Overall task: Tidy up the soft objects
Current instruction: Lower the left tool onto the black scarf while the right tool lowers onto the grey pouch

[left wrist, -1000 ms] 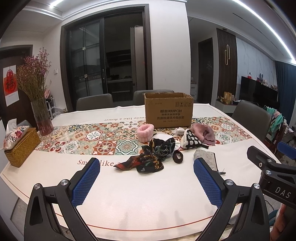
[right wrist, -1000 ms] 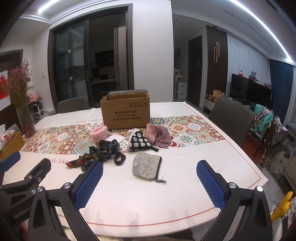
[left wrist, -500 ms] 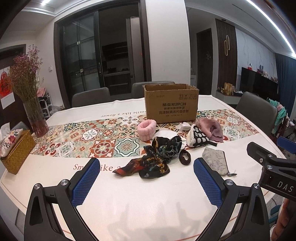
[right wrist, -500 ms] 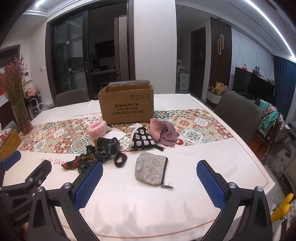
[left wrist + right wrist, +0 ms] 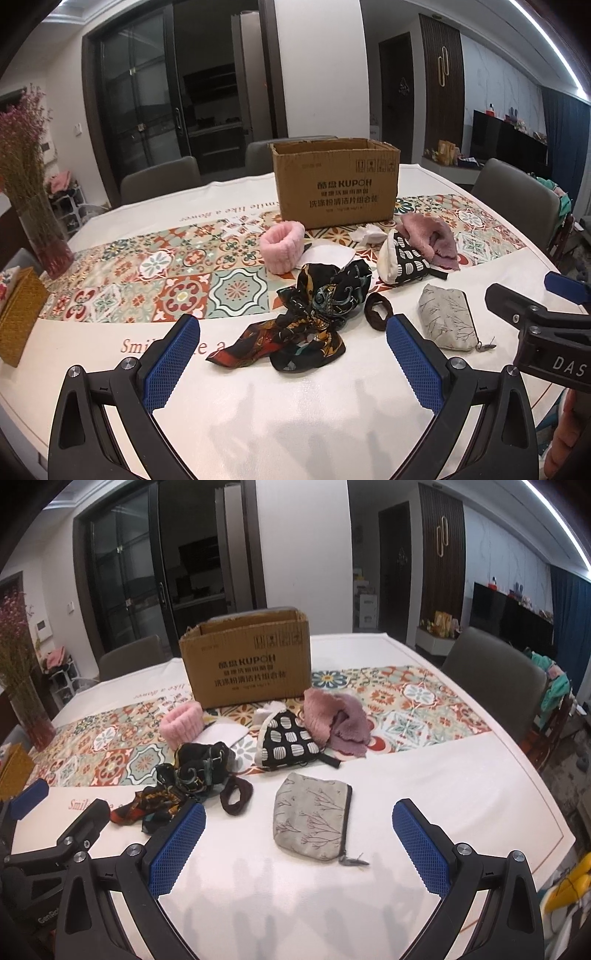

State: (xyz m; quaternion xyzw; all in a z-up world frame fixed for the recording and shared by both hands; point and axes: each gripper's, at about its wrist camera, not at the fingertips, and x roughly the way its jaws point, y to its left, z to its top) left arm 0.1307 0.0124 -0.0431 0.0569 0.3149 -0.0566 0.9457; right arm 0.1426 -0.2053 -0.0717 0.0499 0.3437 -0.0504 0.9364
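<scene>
Soft items lie on the table in front of an open cardboard box [image 5: 336, 184]: a dark patterned scarf [image 5: 306, 317], a brown hair tie [image 5: 378, 308], a grey pouch [image 5: 447, 319], a black-and-white bag [image 5: 404, 260], a pink knit cloth [image 5: 432, 240] and a pink headband [image 5: 282, 247]. My left gripper [image 5: 291, 363] is open, just short of the scarf. My right gripper [image 5: 299, 845] is open, its fingers either side of the grey pouch [image 5: 312, 821], short of it. The box [image 5: 249, 664] and scarf [image 5: 177, 786] also show in the right wrist view.
A vase of dried pink flowers [image 5: 33, 206] and a woven tissue box [image 5: 16, 317] stand at the table's left. Grey chairs [image 5: 517, 206] surround the table. The right gripper's body [image 5: 543, 328] shows at the left view's right edge.
Both grippers have moved forward toward the pile; the scarf and the pouch are closer and larger in view. Both stay open.
</scene>
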